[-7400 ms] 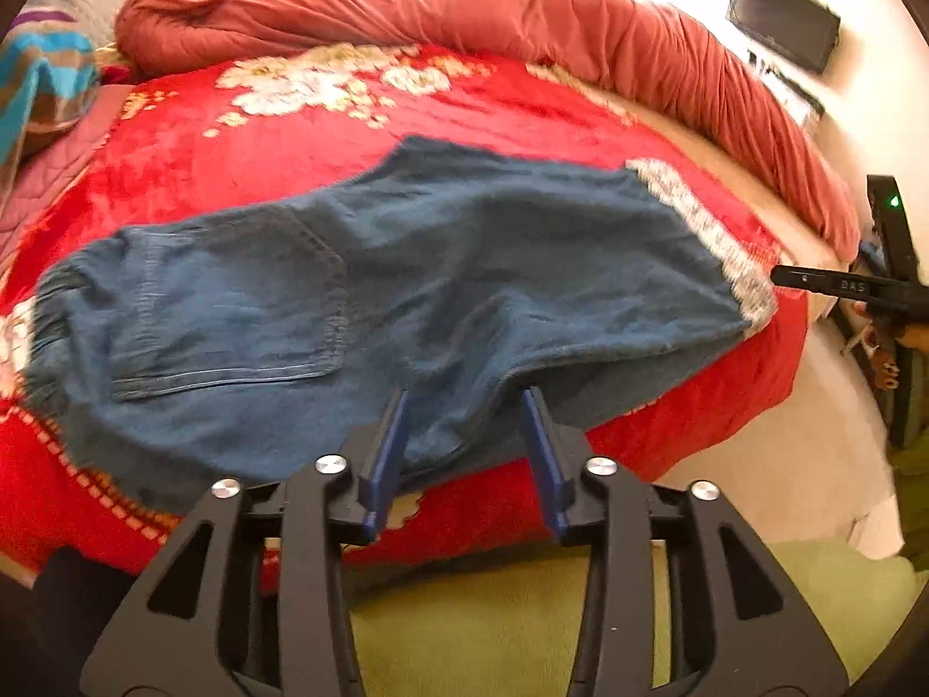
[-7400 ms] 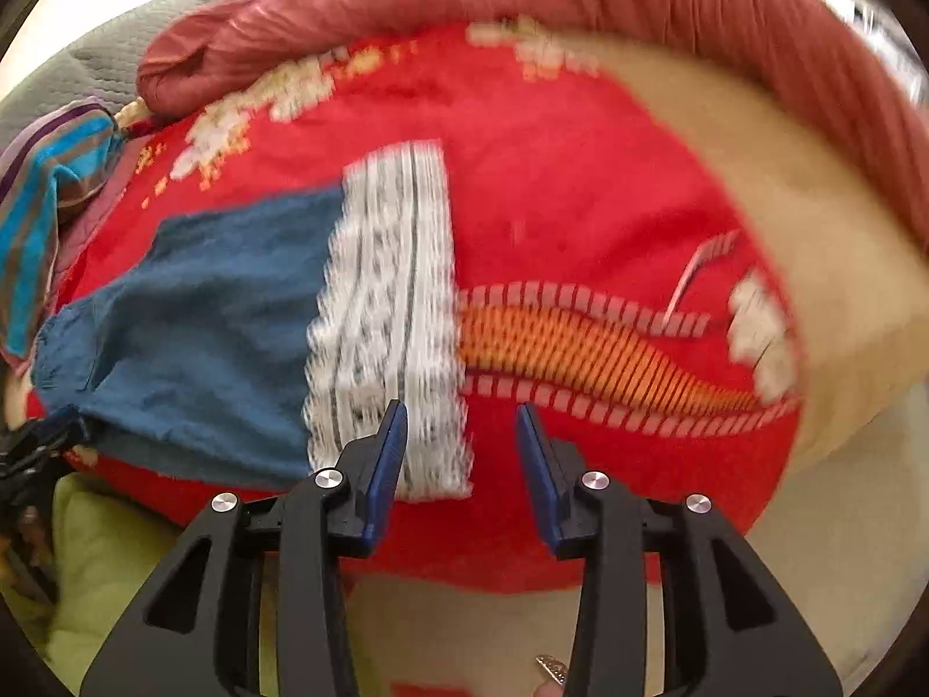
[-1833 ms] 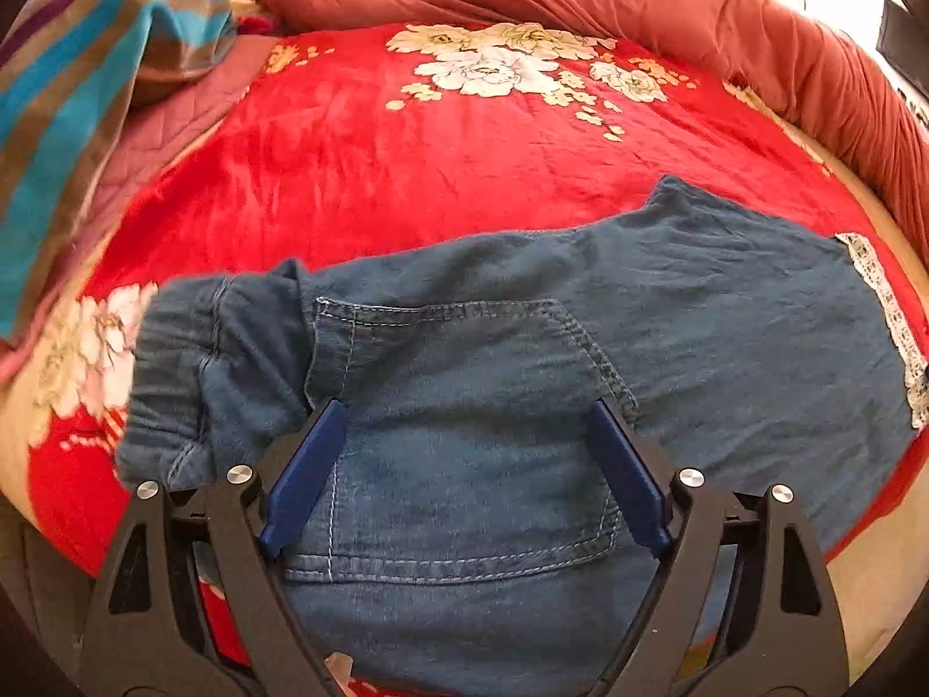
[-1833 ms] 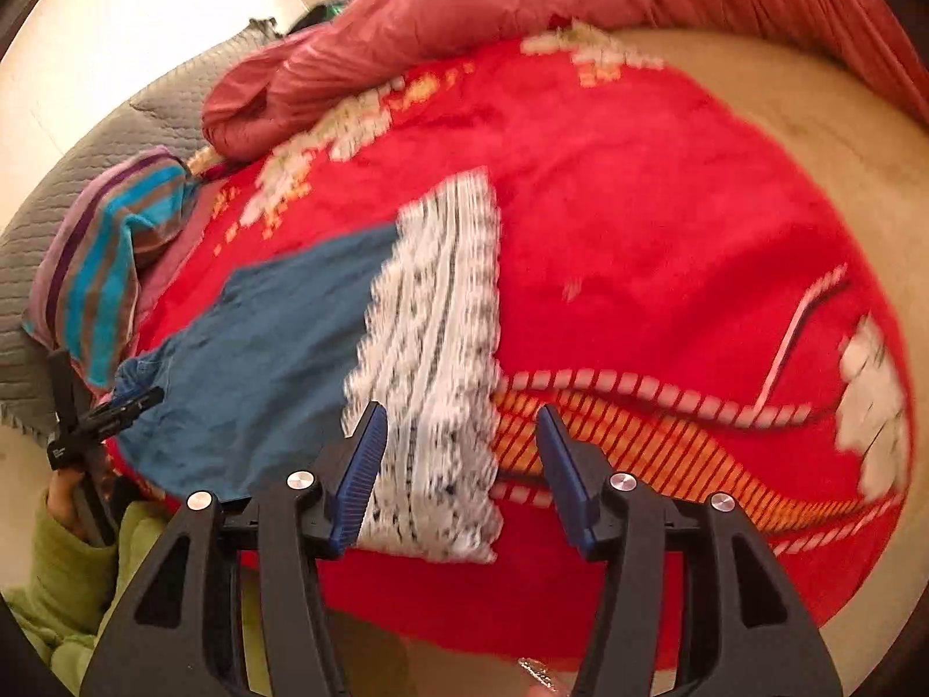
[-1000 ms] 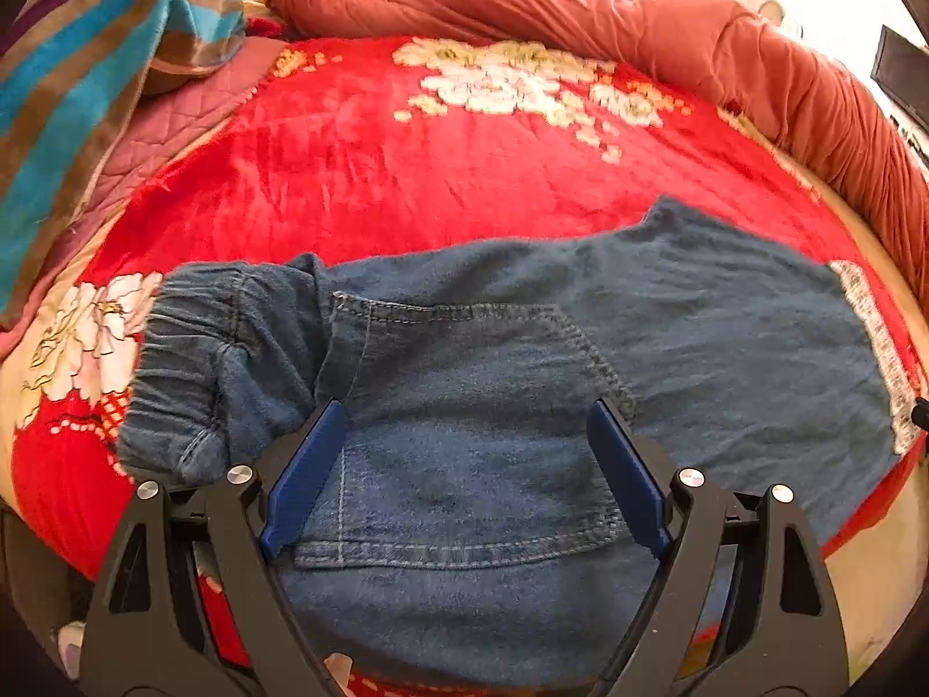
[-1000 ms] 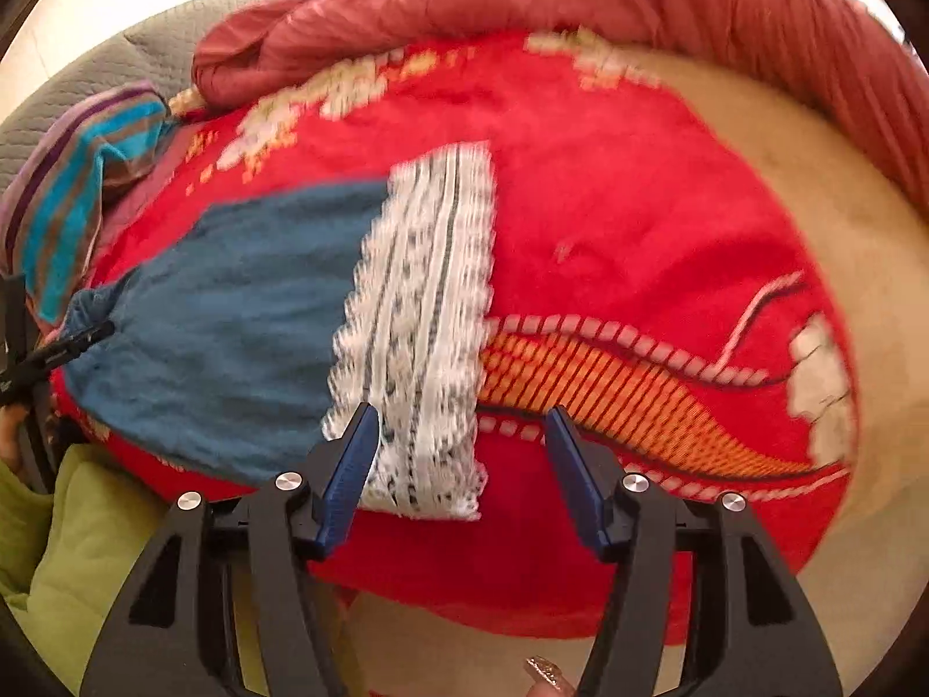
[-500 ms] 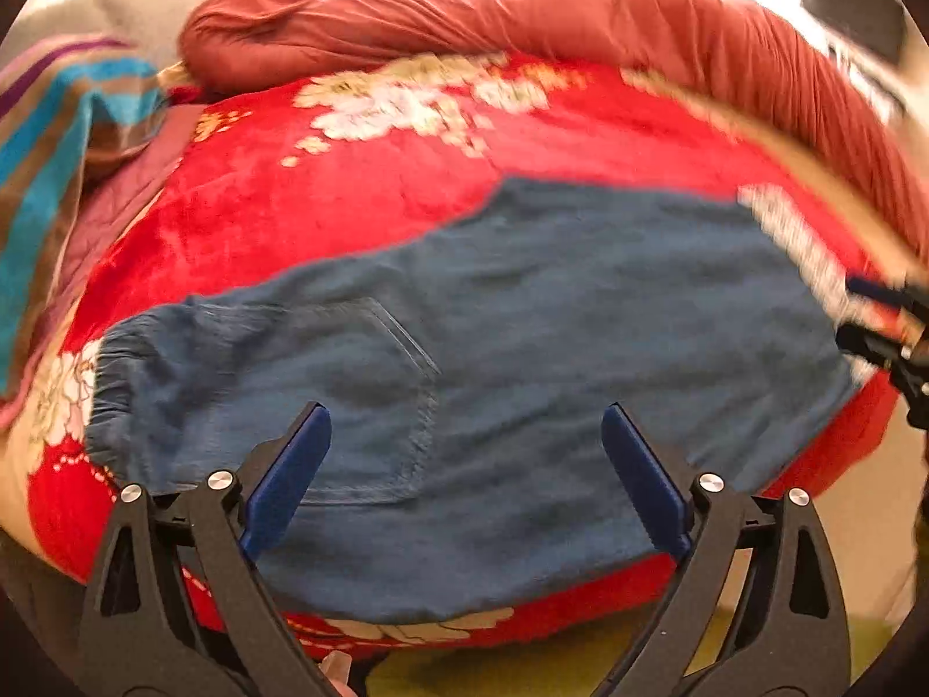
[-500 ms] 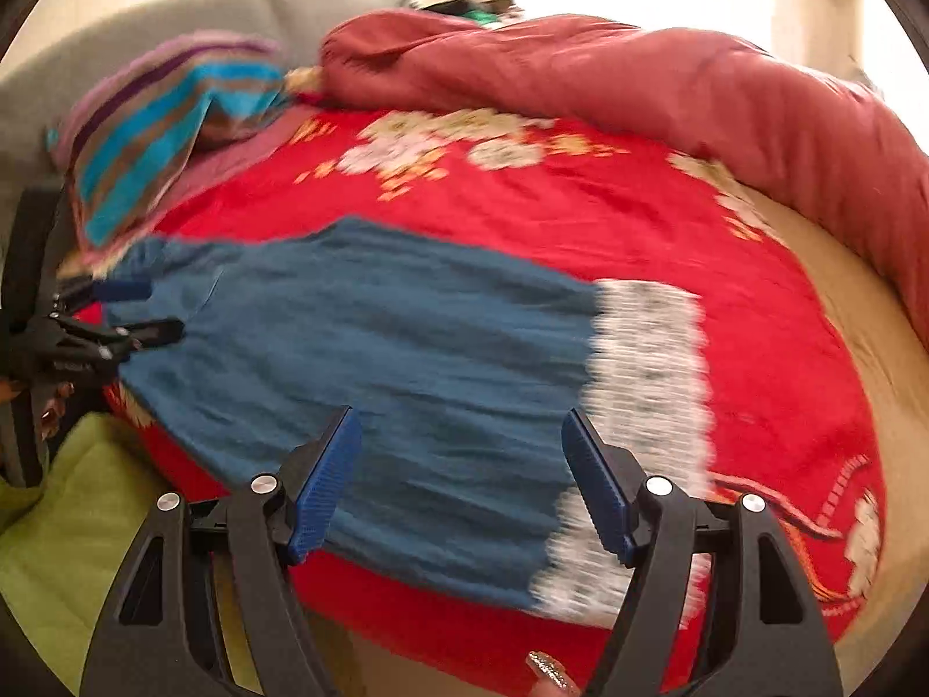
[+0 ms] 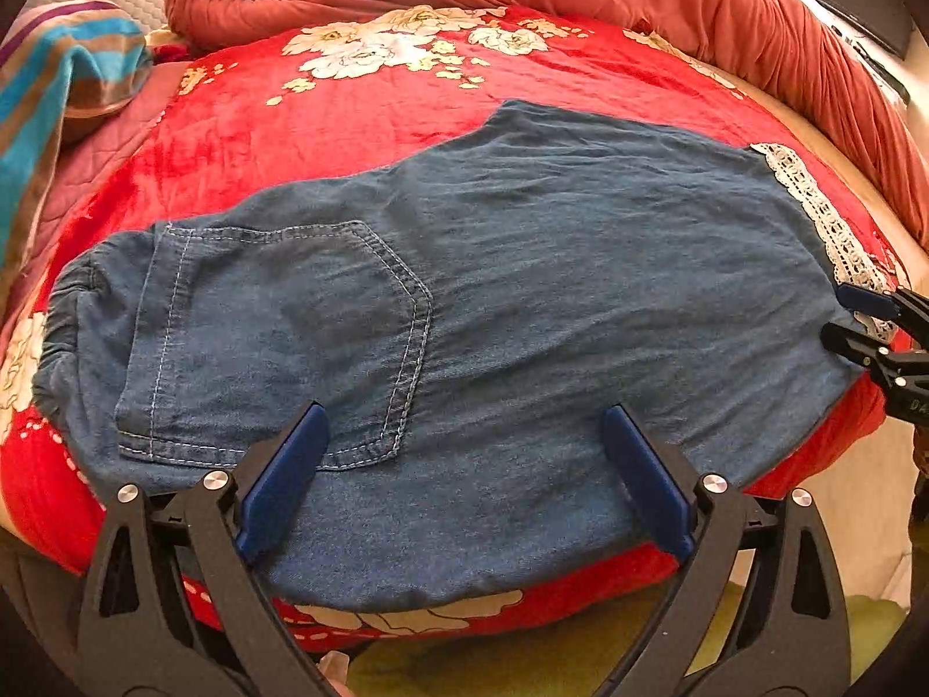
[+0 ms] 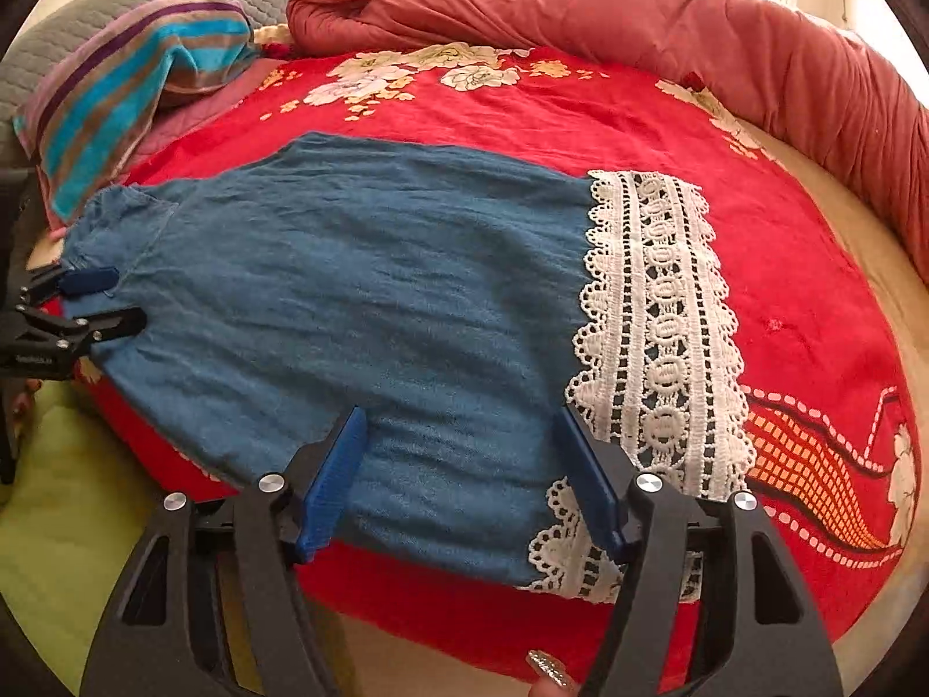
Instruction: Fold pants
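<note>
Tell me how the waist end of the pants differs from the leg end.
The waist end is plain gathered denim beside a stitched pocket; the leg end carries a wide white lace band and lies flat. The waist end lies toward the striped blanket; the leg end does not. Both rest on the red bedspread.

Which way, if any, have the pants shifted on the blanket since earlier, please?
No; the pants stayed put: lace hem still beside the orange stripes of the blanket.
</note>
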Tool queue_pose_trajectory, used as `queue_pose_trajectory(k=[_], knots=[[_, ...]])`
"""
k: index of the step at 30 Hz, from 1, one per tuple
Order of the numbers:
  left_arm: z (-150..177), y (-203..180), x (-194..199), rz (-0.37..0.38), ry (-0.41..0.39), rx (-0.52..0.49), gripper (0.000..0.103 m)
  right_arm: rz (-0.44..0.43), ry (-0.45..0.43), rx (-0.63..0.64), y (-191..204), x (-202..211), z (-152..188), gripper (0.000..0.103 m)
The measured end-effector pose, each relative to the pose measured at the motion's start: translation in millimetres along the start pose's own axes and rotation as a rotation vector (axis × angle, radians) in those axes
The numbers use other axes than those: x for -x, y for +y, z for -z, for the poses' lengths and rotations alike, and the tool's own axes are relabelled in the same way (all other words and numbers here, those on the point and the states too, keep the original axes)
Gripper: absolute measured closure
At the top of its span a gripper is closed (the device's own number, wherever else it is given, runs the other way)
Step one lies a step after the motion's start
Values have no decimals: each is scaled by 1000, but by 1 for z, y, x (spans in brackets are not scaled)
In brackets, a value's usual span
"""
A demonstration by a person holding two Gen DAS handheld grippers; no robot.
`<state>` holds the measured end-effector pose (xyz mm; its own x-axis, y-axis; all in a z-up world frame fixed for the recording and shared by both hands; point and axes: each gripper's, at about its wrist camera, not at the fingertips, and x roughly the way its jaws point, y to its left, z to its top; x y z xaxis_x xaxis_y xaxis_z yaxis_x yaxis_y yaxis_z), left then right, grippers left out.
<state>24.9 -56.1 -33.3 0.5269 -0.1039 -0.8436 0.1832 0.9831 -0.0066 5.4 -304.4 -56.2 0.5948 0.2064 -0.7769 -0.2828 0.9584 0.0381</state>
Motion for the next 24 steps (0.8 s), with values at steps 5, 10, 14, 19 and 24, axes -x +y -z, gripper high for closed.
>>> queue_pose_trajectory(k=[5, 10, 14, 19, 24], knots=[[0, 3, 3, 31, -15, 18, 14, -18, -7, -16, -1, 7, -1, 33], [-1, 3, 7, 22, -27, 18, 14, -44, -51, -46, -5, 23, -6, 30], [-3, 4, 16, 11, -46, 25, 13, -41, -89, -52, -8, 36, -10, 24], [-4, 1, 25, 1, -65, 25, 12, -45, -125, -68, -12, 47, -14, 19], [-7, -5, 37, -8, -93, 6, 10, -50, -147, -71, -14, 55, -16, 19]])
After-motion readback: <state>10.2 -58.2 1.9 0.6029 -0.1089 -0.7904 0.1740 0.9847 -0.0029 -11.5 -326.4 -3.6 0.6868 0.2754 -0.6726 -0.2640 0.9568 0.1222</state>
